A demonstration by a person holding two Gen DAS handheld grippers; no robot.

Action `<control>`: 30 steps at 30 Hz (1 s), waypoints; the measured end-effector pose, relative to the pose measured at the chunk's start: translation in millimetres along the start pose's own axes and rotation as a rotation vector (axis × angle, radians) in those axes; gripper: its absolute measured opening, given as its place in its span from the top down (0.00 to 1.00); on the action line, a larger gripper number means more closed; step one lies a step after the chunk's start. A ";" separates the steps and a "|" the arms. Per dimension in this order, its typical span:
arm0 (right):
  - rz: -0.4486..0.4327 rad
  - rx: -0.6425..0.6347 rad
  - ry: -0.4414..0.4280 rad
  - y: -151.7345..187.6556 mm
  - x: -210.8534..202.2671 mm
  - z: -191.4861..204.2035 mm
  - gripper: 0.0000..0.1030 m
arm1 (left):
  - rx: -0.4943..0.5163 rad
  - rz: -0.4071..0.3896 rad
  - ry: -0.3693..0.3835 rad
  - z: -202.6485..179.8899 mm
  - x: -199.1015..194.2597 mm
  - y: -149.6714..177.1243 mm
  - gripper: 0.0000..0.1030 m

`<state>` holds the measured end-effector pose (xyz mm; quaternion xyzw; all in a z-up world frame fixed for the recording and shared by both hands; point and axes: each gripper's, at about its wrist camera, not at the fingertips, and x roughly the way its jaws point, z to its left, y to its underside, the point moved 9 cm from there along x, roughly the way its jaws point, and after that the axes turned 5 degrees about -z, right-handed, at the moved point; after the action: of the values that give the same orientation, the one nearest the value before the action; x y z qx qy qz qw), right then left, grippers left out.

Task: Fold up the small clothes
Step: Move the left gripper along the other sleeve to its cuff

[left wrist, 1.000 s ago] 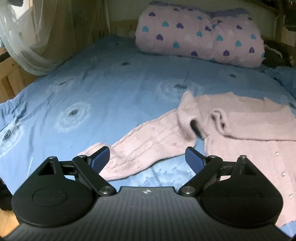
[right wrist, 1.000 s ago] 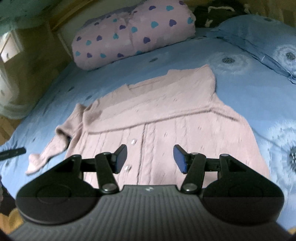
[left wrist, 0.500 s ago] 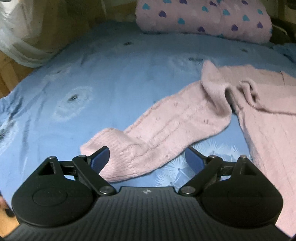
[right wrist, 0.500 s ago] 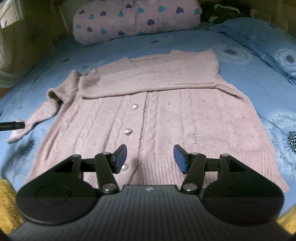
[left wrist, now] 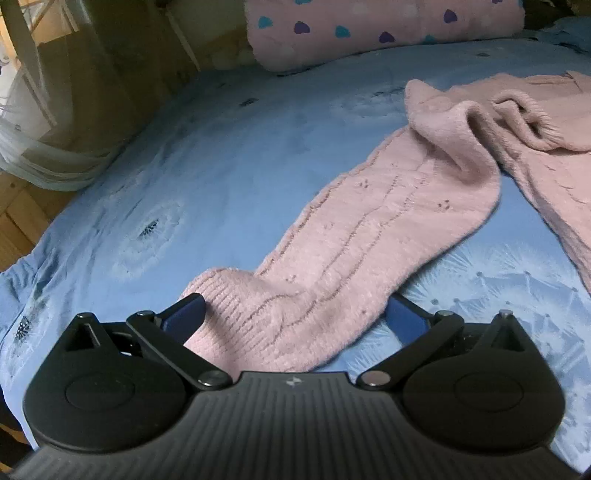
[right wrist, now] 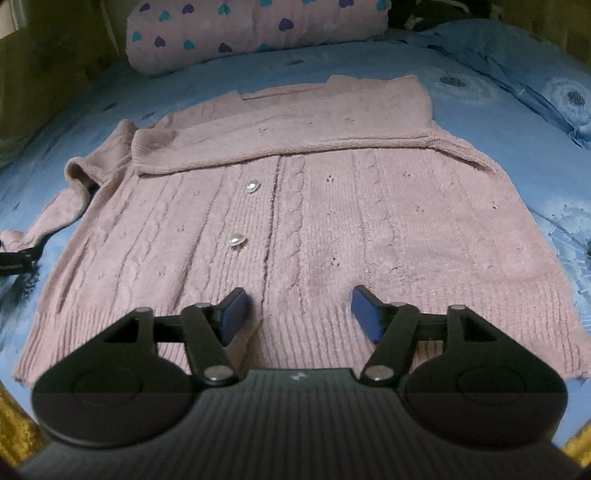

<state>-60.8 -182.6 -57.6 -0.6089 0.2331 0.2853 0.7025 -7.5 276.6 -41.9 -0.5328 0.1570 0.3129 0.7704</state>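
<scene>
On a blue bed [right wrist: 480,92], a pink cardigan [right wrist: 314,206] lay flat. The left gripper [left wrist: 293,317], jaws spread, straddled the sleeve [left wrist: 369,251] cuff; the right gripper [right wrist: 299,310], also spread, hovered at the hem. Next, apparently: pinch cuff, fold sleeve inward.

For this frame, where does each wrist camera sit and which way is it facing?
Left wrist: behind the open left gripper, low over the bed, looking along the sleeve whose cuff lies between its fingers.
Right wrist: behind the open right gripper, over the cardigan hem, facing its buttons.
Shared: cardigan, bed, heart-print blanket; the left gripper shows at the right view's left edge.
</scene>
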 end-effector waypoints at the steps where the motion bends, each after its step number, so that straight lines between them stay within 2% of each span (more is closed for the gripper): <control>1: -0.004 -0.004 -0.004 0.7 0.6 0.7 0.32 | -0.003 0.001 0.002 0.4 2.2 -0.3 0.00; 3: -0.012 -0.018 -0.010 1.5 1.2 2.8 0.28 | -0.015 0.003 0.012 1.7 4.7 -0.7 0.00; 11: -0.016 -0.029 -0.008 1.4 3.4 4.4 0.26 | -0.101 0.045 0.073 9.2 13.7 3.0 0.00; 16: -0.019 -0.033 -0.005 2.3 3.2 4.7 0.26 | -0.219 0.091 0.146 18.4 24.7 9.3 0.00; 26: -0.031 -0.033 -0.005 3.4 2.5 4.5 0.26 | -0.169 0.037 0.097 10.0 17.8 9.4 0.00; 30: -0.034 -0.033 -0.005 3.6 2.7 4.3 0.26 | -0.108 0.008 0.054 7.2 9.1 7.2 0.00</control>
<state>-61.4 -177.6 -61.4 -0.6236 0.2163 0.2788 0.6976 -6.0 287.8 -49.6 -0.5811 0.1629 0.3095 0.7349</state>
